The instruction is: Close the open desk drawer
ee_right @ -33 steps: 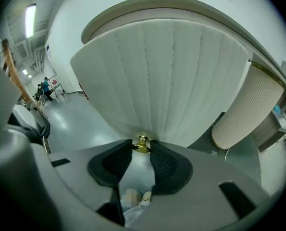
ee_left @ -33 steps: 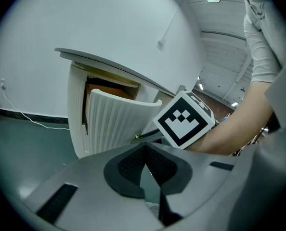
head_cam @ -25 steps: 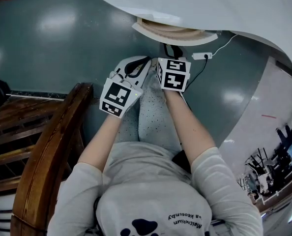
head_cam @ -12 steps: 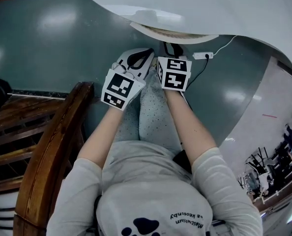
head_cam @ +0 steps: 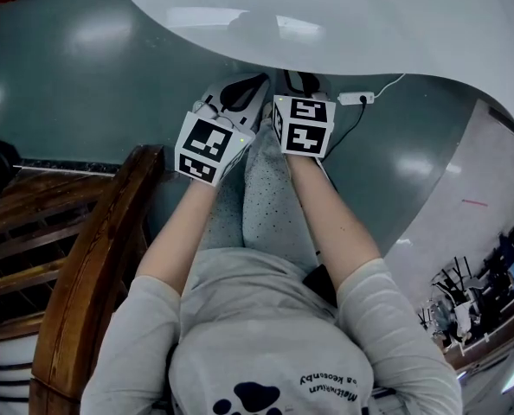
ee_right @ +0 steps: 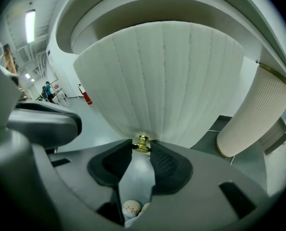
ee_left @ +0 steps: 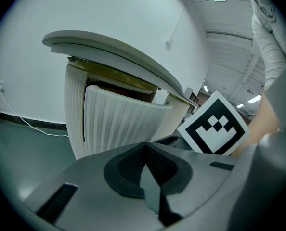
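Right gripper (ee_right: pixel 142 149): jaw tips sit against either side of a small brass knob (ee_right: pixel 142 143) and pinch it. The pads behind the tips stand apart, with floor showing through the gap. The knob is fixed low on the drawer (ee_right: pixel 167 81), whose curved, ribbed white front fills the right gripper view just under the overhanging desk top (head_cam: pixel 343 15).

Left gripper (ee_left: pixel 144 150): jaws pressed together at the tips, nothing between them. It points at the drawer from the side and is clear of it. From this side the drawer front stands a little proud of the ribbed desk body (ee_left: pixel 74 114), with a dark gap above it, so it is not fully in. The right gripper's marker cube (ee_left: pixel 215 126) shows just to the right.

Head view: both marker cubes sit side by side in front of the person's knees (head_cam: pixel 266 188). The gripper noses reach under the edge of the desk top, which hides the drawer from above.

Surroundings:
- Grey-green glossy floor (head_cam: pixel 75 67).
- Wooden chair (head_cam: pixel 93 249) at the person's left.
- White power strip (head_cam: pixel 355 98) with its cable on the floor past the right gripper.
- Toes of the person's socks (ee_right: pixel 131 208) visible below the right jaws.
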{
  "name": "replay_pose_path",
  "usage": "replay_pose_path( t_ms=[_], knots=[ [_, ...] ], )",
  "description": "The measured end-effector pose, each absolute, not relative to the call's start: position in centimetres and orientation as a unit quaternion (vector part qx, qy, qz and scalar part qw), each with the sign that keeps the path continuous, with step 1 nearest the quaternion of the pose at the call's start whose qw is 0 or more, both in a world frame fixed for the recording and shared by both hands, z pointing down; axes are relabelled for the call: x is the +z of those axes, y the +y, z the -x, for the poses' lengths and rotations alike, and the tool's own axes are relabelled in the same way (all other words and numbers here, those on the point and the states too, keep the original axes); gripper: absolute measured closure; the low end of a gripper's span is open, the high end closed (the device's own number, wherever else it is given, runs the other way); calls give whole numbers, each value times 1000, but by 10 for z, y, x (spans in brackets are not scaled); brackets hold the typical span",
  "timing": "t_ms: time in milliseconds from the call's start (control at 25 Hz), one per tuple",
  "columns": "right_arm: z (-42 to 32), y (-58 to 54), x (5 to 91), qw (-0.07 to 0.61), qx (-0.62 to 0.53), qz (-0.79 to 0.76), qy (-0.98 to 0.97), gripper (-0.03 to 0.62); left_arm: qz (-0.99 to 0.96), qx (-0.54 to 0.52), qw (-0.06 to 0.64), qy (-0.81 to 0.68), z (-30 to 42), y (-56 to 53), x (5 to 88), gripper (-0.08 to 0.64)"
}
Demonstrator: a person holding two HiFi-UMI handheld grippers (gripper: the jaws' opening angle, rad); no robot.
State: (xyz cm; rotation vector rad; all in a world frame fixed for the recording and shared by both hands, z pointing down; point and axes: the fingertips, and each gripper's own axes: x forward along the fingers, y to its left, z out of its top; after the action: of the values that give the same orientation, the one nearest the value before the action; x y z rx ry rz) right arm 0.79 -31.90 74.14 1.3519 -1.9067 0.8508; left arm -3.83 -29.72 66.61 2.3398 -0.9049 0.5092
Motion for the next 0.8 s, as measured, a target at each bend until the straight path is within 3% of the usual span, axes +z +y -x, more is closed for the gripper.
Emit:
replay_pose_path(
  t_ms=[800],
  knots=[
    [-11, -367, 737, 296, 321, -512, -740, 466, -870, 185, 290, -353, 28, -340, 671, 557]
  ],
)
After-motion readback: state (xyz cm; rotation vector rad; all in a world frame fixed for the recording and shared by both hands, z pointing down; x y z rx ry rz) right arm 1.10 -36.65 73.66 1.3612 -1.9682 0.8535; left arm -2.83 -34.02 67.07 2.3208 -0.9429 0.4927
